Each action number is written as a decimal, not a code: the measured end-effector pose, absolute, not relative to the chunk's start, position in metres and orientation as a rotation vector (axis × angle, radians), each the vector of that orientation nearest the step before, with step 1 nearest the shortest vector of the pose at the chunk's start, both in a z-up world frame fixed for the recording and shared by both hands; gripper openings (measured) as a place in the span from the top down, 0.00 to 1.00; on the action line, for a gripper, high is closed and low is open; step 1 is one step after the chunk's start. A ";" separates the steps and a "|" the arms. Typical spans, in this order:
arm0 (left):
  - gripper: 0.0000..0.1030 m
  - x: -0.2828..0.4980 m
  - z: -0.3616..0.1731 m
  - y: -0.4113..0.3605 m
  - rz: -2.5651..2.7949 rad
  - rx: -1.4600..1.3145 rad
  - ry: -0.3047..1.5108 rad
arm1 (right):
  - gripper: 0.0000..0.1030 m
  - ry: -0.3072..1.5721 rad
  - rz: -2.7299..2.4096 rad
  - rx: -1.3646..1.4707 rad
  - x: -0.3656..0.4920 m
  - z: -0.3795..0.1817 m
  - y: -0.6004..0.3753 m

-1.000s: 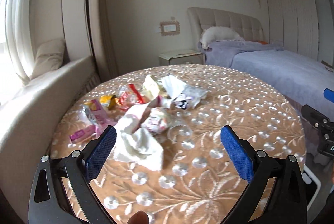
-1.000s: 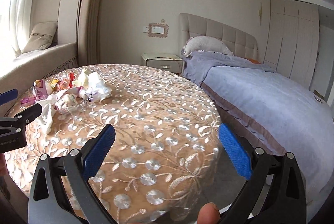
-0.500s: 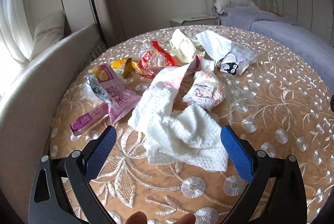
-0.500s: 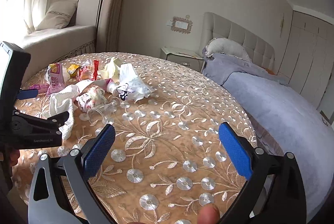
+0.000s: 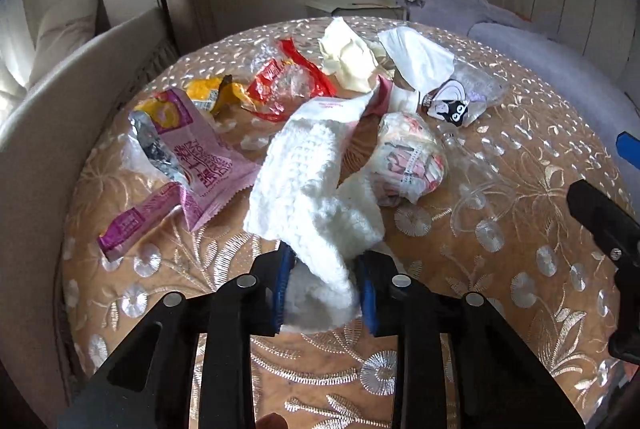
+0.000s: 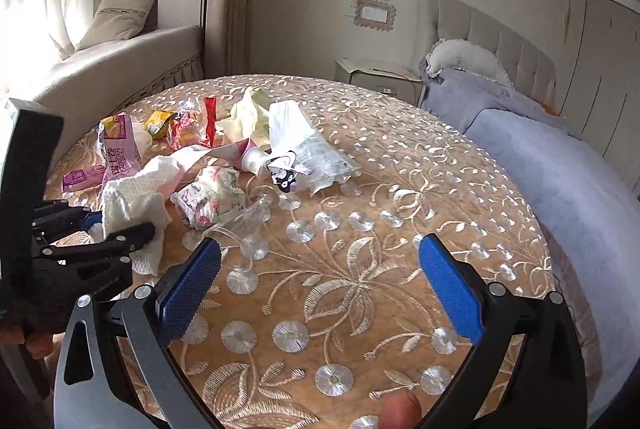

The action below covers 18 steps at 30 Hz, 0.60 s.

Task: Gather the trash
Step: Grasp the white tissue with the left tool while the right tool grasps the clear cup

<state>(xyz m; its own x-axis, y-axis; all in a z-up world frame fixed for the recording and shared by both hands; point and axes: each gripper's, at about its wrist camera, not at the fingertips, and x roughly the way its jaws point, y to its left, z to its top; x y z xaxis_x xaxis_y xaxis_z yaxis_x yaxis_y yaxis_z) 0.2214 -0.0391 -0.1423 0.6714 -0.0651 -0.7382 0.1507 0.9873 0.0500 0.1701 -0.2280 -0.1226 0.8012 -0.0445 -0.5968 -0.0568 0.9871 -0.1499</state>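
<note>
A heap of trash lies on the round table's gold embroidered cloth (image 6: 360,269). At its near edge is a crumpled white paper towel (image 5: 312,189). My left gripper (image 5: 325,261) has its jaws closing on the towel's near end, and the blue pads press into it. From the right wrist view the same left gripper (image 6: 116,229) grips the paper towel (image 6: 132,197). Behind lie a pink wrapper (image 5: 196,157), a red wrapper (image 5: 288,85), a crumpled printed packet (image 5: 412,161) and a clear bag with a cat sticker (image 5: 452,105). My right gripper (image 6: 320,247) hangs open over bare cloth, holding nothing.
A clear plastic piece (image 6: 244,225) lies just ahead of the right gripper's left finger. A cushioned window bench (image 6: 120,65) runs along the table's left side. A bed with a grey-blue cover (image 6: 560,169) stands to the right, with a nightstand (image 6: 376,73) behind.
My left gripper came forward and down onto the paper towel, and its jaws went from wide open to closed on it. The right gripper swung in toward the pile.
</note>
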 end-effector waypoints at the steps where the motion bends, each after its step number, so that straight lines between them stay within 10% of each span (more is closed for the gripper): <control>1: 0.75 0.217 -0.138 -0.036 -0.114 0.109 0.807 | 0.04 0.654 0.013 -0.163 0.175 -0.125 -0.223; 9: 0.78 0.192 -0.109 -0.014 -0.109 0.089 0.711 | 0.04 0.774 0.034 -0.104 0.215 -0.145 -0.193; 16: 0.79 0.187 -0.108 -0.005 -0.109 0.065 0.699 | 0.56 0.885 0.064 -0.122 0.228 -0.166 -0.177; 18: 0.79 0.185 -0.107 -0.005 -0.112 0.064 0.694 | 0.56 0.882 0.058 -0.125 0.226 -0.169 -0.176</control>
